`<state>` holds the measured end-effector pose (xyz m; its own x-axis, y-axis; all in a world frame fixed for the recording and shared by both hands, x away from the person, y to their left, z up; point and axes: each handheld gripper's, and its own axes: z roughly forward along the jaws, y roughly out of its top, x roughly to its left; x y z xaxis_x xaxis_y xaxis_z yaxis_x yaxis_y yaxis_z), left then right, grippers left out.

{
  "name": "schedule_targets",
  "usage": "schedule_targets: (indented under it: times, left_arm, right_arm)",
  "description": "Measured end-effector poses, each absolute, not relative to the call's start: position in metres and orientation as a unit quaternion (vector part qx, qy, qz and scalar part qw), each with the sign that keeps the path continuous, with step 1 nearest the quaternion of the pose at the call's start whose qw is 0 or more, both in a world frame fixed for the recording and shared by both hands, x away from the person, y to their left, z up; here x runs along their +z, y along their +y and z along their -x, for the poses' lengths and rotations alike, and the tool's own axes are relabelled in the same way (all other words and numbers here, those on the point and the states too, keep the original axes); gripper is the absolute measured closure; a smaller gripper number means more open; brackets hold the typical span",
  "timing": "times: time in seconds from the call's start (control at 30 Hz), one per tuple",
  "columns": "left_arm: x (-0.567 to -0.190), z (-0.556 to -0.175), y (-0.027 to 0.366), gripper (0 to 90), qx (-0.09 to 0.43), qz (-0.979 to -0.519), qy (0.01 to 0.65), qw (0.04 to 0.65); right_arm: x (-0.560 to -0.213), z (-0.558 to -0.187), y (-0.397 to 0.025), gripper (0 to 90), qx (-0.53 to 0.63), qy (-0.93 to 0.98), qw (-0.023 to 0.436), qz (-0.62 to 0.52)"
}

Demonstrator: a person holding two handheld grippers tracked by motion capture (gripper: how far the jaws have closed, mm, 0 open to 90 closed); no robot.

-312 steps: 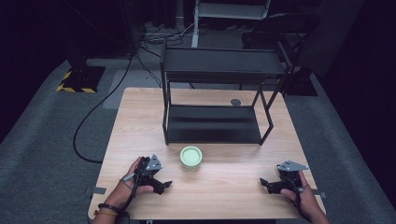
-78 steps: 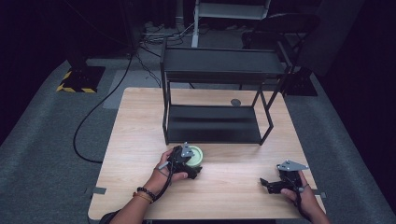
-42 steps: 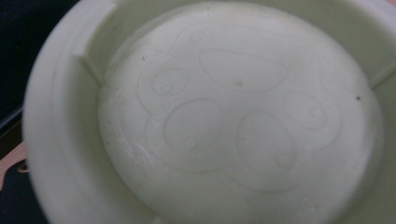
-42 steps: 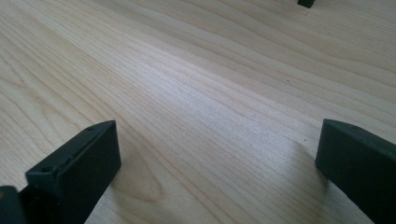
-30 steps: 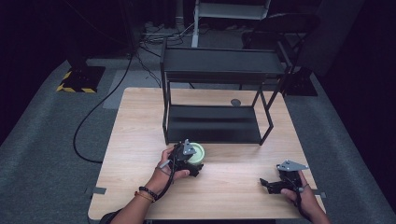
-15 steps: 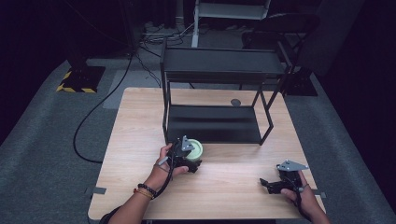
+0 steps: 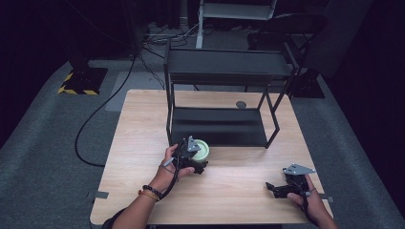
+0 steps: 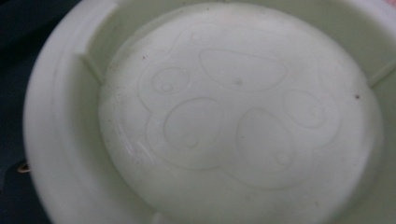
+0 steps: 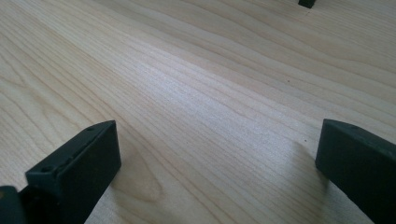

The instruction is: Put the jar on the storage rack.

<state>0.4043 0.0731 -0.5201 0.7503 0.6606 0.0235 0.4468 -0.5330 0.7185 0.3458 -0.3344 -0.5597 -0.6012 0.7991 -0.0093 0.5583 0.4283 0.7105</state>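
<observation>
Looks like the pick-up stage: left hand-held gripper (image 7: 198, 161) at the pale green bowl (image 7: 201, 150), just below centre frame on the desk (image 7: 143, 124) before the black shelf rack (image 7: 224, 95); jaw spread and grip impossible to tell. Next probably needs a firm rim hold, then a lift toward the rack. Left forearm angled in from bottom; right hand-held gripper (image 7: 279, 189) resting lower right, jaws wide apart, empty.

pale green dish (image 8: 233, 121) cropped by frame, left gripper's fingers hidden

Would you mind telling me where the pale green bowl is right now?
In the high view the pale green bowl sits left of the table's centre, just in front of the black shelf rack, with the left gripper at it.
</observation>
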Motion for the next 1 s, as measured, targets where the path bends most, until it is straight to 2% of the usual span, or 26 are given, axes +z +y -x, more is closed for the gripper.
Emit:
schedule_targets:
  times: [1.0]
  left_arm:
    - [-0.502,-0.429,0.043,11.4,0.162,-0.850,0.323,0.383]
  right_arm:
    - [-0.560,-0.346,-0.334,0.0,0.342,0.827,0.176,-0.410]
